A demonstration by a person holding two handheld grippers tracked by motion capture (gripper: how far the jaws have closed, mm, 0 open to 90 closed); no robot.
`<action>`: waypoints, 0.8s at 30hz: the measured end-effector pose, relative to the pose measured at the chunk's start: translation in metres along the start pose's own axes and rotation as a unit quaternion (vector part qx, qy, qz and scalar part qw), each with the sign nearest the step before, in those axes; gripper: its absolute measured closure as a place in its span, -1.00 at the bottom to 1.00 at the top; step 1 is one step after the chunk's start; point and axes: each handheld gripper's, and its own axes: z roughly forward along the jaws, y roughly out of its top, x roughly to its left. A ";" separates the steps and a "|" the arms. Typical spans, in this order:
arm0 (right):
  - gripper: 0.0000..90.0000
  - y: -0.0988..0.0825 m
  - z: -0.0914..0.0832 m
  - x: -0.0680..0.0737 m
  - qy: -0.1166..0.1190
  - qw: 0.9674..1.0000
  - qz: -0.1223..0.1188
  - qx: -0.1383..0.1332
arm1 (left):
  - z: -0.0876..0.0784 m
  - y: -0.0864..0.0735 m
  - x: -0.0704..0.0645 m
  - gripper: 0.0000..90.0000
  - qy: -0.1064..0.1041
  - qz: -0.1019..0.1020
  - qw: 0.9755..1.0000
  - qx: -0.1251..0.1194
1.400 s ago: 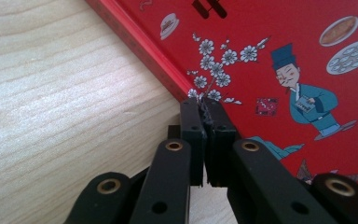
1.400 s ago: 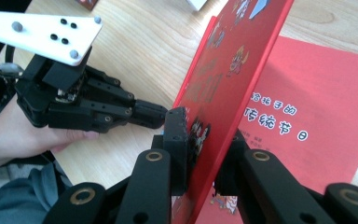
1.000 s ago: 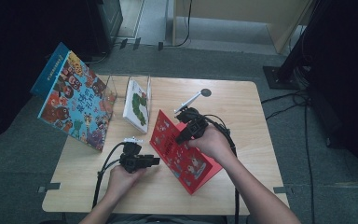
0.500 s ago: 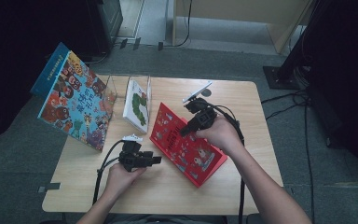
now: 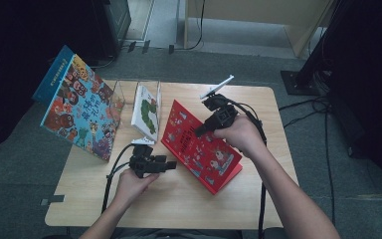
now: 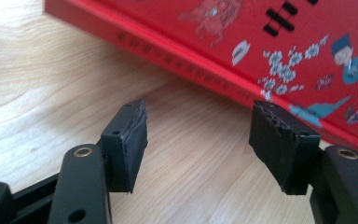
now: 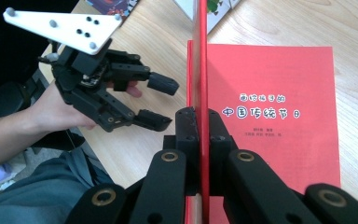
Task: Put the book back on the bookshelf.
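Your right claw (image 7: pixel 198 126) pinches the raised cover of the red book (image 5: pixel 199 147) at frame centre on the counter (image 5: pixel 179 199), apparently to open it, while your left claw (image 6: pixel 205 140) waits agape beside its spine.

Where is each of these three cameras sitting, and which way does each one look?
High view: fixed above the table, looking forward and down; both forearms enter from below.
Left gripper view: rides on the left gripper, looking along its open jaws at the red book.
Right gripper view: rides on the right gripper, whose jaws pinch the book's cover; the person's left hand shows farther off.
Shared: all three show the red book.
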 end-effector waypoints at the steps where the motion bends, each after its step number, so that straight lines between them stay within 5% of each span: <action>1: 0.96 0.000 0.000 0.000 0.002 1.000 -0.001 -0.002 | 0.001 0.002 0.000 -0.19 -0.004 -0.002 1.000 -0.002; 7: 0.96 0.001 0.003 0.003 0.025 1.000 -0.003 -0.004 | 0.007 0.009 0.004 -0.42 -0.047 -0.029 0.998 -0.014; 10: 0.95 0.000 0.004 0.002 0.030 0.999 -0.005 -0.011 | 0.006 0.011 0.004 -0.44 -0.046 -0.029 0.998 -0.014; 17: 0.87 -0.009 0.000 -0.004 0.083 0.995 -0.006 -0.047 | -0.003 0.021 0.004 -0.62 -0.057 -0.033 0.997 -0.042; 24: 0.85 -0.021 -0.005 -0.003 0.105 0.991 -0.038 -0.080 | -0.007 0.032 0.007 -0.78 -0.093 -0.018 0.993 -0.066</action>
